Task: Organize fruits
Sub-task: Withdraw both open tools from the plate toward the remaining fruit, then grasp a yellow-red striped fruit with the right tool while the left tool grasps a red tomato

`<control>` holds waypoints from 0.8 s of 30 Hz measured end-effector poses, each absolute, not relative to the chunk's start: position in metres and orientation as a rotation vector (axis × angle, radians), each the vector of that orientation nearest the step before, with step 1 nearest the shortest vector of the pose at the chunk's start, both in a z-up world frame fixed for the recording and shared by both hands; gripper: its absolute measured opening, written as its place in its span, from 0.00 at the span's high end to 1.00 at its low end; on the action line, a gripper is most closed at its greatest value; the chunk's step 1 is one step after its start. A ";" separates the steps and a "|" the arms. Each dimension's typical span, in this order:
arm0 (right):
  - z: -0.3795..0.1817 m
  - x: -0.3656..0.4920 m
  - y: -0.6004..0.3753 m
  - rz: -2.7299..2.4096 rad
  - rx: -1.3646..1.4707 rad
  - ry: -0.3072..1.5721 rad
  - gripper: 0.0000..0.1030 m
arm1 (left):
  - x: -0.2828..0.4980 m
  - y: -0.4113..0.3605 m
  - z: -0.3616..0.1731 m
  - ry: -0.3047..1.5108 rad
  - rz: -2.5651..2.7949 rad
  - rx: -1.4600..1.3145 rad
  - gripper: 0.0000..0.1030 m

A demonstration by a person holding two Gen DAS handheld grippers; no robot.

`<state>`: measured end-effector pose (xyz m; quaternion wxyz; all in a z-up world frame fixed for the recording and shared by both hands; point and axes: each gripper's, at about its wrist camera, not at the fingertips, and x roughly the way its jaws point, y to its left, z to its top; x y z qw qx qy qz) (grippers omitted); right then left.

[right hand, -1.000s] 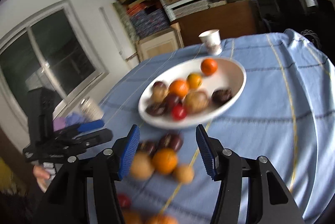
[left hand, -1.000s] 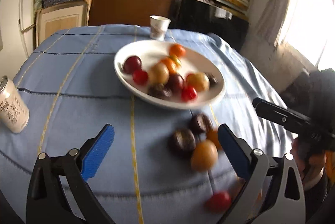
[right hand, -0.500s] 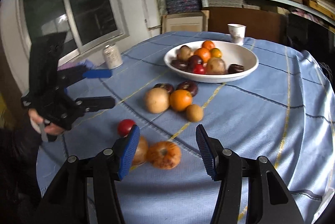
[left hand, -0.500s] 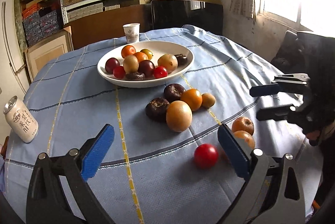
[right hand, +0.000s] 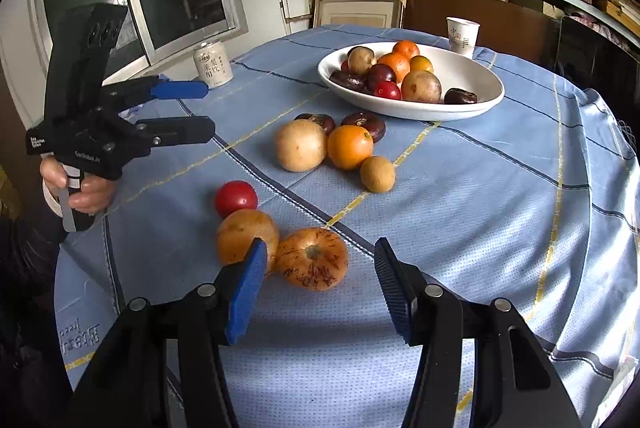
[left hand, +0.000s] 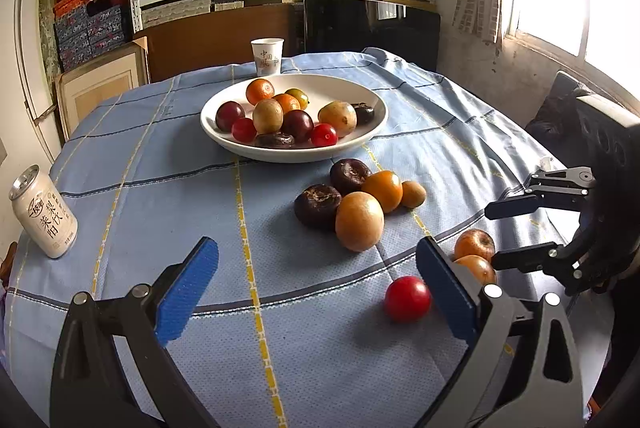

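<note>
A white bowl holds several fruits. In front of it lie loose fruits: a tan pear, an orange, two dark fruits, a small brown fruit, a red tomato and two streaked apples. My left gripper is open and empty, above the near cloth. My right gripper is open and empty, just before the apples.
A drink can stands at the table's left edge. A paper cup stands behind the bowl. The round table has a blue cloth. Shelves of boxes and a window surround it.
Both grippers have pulled back from the bowl toward the near edge of the table, so more loose fruits show. Both stay open and empty.
</note>
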<state>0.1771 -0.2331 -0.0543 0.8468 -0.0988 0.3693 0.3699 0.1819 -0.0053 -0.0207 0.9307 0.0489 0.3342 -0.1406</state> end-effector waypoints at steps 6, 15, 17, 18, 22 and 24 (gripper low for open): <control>-0.056 0.180 -0.234 0.781 -0.184 0.799 0.45 | 0.182 -0.005 -0.021 0.686 -0.290 0.101 0.06; -0.063 0.193 -0.238 0.796 -0.066 0.876 0.49 | 0.183 -0.007 -0.024 0.690 -0.287 0.102 0.06; -0.068 0.197 -0.239 0.813 -0.035 0.915 0.54 | 0.183 -0.007 -0.024 0.691 -0.287 0.101 0.06; -0.069 0.197 -0.238 0.819 -0.031 0.926 0.55 | 0.183 -0.006 -0.024 0.691 -0.287 0.101 0.06; -0.072 0.193 -0.230 0.838 -0.057 0.935 0.60 | 0.182 -0.007 -0.024 0.693 -0.292 0.097 0.06; -0.071 0.192 -0.229 0.836 -0.062 0.931 0.61 | 0.183 -0.007 -0.024 0.693 -0.290 0.099 0.06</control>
